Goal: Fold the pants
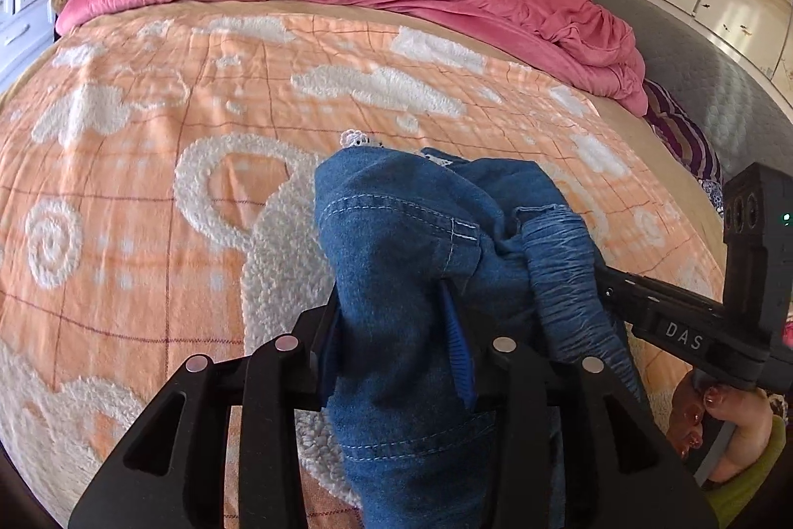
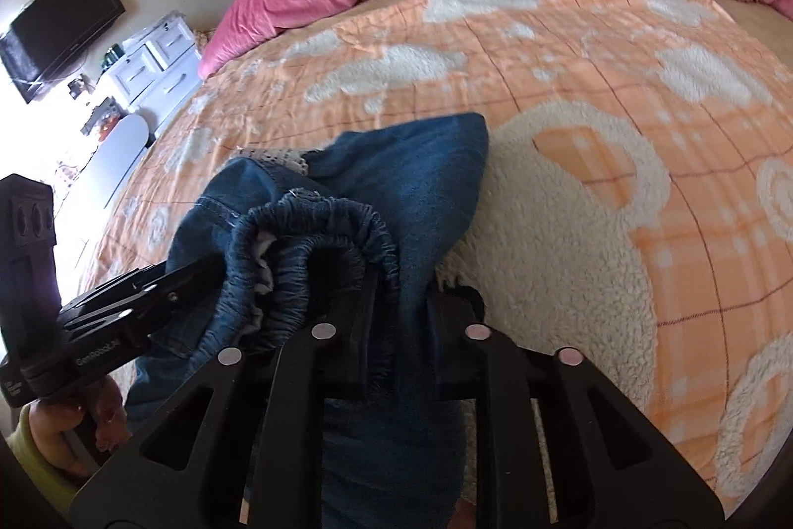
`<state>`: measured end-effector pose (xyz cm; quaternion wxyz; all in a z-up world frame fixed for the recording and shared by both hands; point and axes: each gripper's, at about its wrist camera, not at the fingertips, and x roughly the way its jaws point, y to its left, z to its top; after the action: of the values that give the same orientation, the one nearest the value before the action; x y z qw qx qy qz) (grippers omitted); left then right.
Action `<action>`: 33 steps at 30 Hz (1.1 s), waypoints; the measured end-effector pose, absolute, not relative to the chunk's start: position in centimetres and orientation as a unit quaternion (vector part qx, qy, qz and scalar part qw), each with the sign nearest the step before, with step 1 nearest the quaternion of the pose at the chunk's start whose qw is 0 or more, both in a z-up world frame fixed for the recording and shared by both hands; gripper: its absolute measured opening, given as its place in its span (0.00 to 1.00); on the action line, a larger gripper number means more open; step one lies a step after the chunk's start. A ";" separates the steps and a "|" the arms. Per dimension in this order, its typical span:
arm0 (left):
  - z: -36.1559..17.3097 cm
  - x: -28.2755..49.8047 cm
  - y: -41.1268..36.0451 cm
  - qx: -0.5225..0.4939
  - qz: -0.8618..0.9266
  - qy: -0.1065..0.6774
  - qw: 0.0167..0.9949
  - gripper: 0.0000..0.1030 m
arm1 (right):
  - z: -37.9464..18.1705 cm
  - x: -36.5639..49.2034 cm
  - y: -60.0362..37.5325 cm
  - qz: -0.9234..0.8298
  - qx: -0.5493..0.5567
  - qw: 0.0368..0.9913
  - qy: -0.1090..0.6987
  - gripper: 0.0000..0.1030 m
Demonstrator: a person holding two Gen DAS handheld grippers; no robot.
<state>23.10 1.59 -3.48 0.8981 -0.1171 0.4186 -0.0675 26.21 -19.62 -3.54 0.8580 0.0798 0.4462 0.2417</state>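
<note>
Both claws hold the denim pants (image 1: 396, 241): your left claw (image 1: 396, 330) is clamped on a thick fold of leg fabric, and your right claw (image 2: 396, 306) is nearly closed on the gathered elastic waistband (image 2: 317, 241). The pants hang bunched between them, just above the orange bedspread (image 1: 148, 182). Judging from this, spread the claws apart to pull the cloth taut, lower it flat onto the bed, and keep both grips level so the seams align.
</note>
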 end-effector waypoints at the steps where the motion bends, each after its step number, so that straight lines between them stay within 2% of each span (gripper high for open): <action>1: -3.6 23.1 1.7 -0.118 -0.067 0.419 0.898 0.37 | -3.8 26.3 -19.7 0.239 0.080 0.857 0.450 0.15; 5: -3.9 22.8 1.7 -0.120 -0.069 0.421 0.896 0.41 | -4.5 26.4 -20.5 0.231 0.081 0.855 0.458 0.22; 16: -3.7 21.6 2.1 -0.124 -0.066 0.418 0.898 0.49 | -4.2 25.5 -20.6 0.213 0.057 0.861 0.458 0.29; 19: -3.7 21.3 2.3 -0.127 -0.064 0.418 0.897 0.51 | -4.1 25.2 -20.7 0.204 0.048 0.865 0.456 0.34; 31: -3.2 19.3 2.8 -0.126 -0.053 0.419 0.898 0.54 | -3.1 23.5 -21.6 0.191 0.043 0.871 0.451 0.37; 33: -3.0 19.0 2.8 -0.125 -0.051 0.418 0.898 0.59 | -2.8 23.1 -21.8 0.190 0.043 0.873 0.448 0.37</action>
<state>18.97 2.85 -3.03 0.8982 -0.1252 0.4183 -0.0509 23.07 -21.75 -2.85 0.8726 0.0427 0.4479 0.1902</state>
